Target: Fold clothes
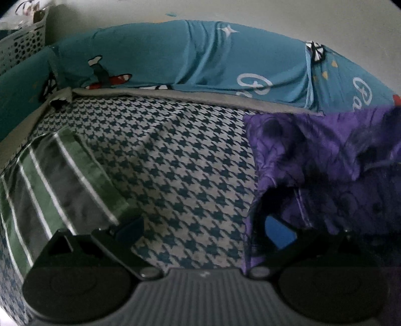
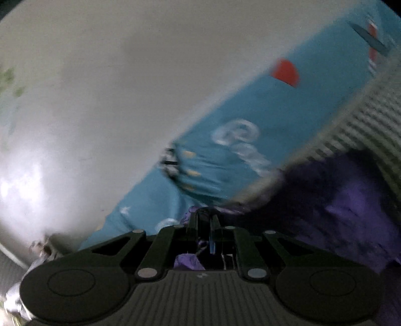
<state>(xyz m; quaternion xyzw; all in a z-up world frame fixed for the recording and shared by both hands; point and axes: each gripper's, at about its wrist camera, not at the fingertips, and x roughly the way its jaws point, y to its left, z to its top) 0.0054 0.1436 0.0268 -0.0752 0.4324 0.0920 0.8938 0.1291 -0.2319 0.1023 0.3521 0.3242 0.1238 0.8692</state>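
A crumpled purple garment (image 1: pixel 325 160) lies on the right of the houndstooth bed cover (image 1: pixel 175 163). My left gripper (image 1: pixel 204 229) is open above the cover. Its right finger (image 1: pixel 279 232) sits under the garment's near edge, and nothing is pressed between the pads. In the blurred, tilted right wrist view, my right gripper (image 2: pixel 204 217) is shut on a fold of the purple garment (image 2: pixel 351 213), and purple cloth shows between its fingers. A folded green garment with white stripes (image 1: pixel 62 175) lies at the left.
A teal bolster with cartoon prints (image 1: pixel 163 57) runs along the far edge of the bed against a pale wall (image 1: pixel 225 12). A white perforated basket (image 1: pixel 20 45) stands at the far left. A grey hem (image 1: pixel 200 97) borders the cover.
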